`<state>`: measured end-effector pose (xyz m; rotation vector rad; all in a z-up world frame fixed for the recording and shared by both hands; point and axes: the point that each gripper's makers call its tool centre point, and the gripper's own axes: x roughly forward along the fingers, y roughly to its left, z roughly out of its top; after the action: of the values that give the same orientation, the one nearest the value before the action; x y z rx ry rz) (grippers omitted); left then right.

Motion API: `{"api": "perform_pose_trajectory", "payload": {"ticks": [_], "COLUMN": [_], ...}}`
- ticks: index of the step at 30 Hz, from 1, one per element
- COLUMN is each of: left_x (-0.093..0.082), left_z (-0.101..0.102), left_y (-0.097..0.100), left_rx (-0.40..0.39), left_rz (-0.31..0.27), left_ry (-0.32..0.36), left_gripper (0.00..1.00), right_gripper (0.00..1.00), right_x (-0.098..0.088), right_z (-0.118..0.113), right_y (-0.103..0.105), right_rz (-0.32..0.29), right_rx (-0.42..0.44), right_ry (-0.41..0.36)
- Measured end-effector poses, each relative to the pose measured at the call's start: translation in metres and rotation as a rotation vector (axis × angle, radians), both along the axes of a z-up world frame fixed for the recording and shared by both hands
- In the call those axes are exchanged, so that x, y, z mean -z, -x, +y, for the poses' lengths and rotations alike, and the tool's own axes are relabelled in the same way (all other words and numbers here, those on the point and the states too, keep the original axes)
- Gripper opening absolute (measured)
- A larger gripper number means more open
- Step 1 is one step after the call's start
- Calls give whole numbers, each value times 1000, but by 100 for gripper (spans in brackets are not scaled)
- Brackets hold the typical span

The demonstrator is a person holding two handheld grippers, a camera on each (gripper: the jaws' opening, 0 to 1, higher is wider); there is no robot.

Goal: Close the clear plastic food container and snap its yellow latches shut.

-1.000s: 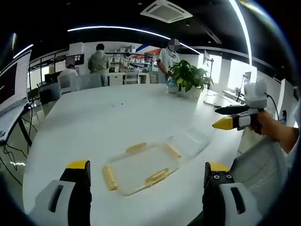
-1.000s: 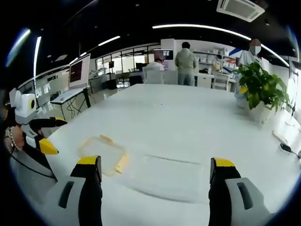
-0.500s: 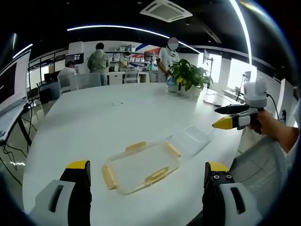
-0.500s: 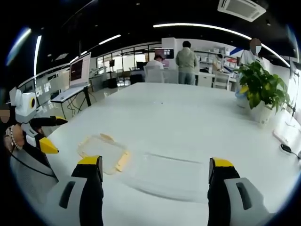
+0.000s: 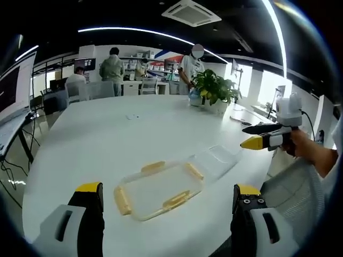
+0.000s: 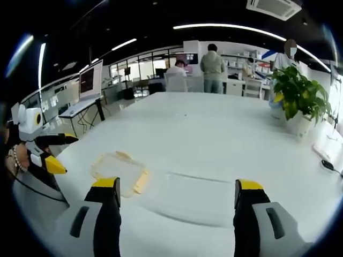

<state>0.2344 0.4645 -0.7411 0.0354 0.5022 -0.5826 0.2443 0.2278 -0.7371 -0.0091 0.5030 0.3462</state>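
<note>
Over table (image 5: 107,134), both grippers wide apart

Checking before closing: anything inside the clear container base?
Nothing visible inside the clear container base; white table shows through it. The lid with yellow latches lies beside it, not on top. Far wall is too faint to judge.

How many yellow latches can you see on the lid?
4 in the left gripper view, one on each side of the lid: far latch, right latch, near latch, left latch. None seems hidden.
</note>
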Motion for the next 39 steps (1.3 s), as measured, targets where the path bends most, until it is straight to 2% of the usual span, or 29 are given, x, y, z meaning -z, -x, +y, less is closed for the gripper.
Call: {"api": "perform_pose_trajectory", "payload": {"ticks": [5, 10, 20, 22, 24, 28, 30, 34, 35, 37, 39], "left_x": [-1, -1, -1, 0, -2, -4, -5, -1, 0, 8, 13], "left_z": [5, 10, 19, 23, 29, 35, 37, 42, 42, 45, 44], "left_y": [-1, -1, -5, -6, -12, -20, -24, -29, -30, -28, -28], "left_rx": [-2, -10, 24, 53, 76, 141, 191, 292, 326, 385, 447], "left_rz": [-2, 7, 2, 11, -8, -6, -10, -1, -1, 37, 41], "left_ry": [-16, -3, -48, -78, -118, -156, -191, -293, -312, -371, -402], "left_gripper": [99, 99, 99, 99, 99, 99, 99, 99, 99, 99, 99], "right_gripper": [85, 85, 84, 83, 82, 82, 83, 82, 82, 83, 83], "right_x": [-1, 0, 0, -1, -2, 1, -1, -8, -10, -11, -10], "right_z": [1, 0, 2, 2, 4, 9, 13, 25, 28, 33, 39], "right_y": [0, 1, 2, 1, 0, -3, -7, -13, -15, -20, -22], "right_rz": [-2, 1, 9, 8, 4, 29, 23, 11, 5, -8, -3], "right_rx": [-4, -4, -19, -24, -48, -125, -171, -258, -293, -337, -398], "right_ry": [-5, 4, 5, 8, 17, 99, 129, 140, 163, 207, 245]}}
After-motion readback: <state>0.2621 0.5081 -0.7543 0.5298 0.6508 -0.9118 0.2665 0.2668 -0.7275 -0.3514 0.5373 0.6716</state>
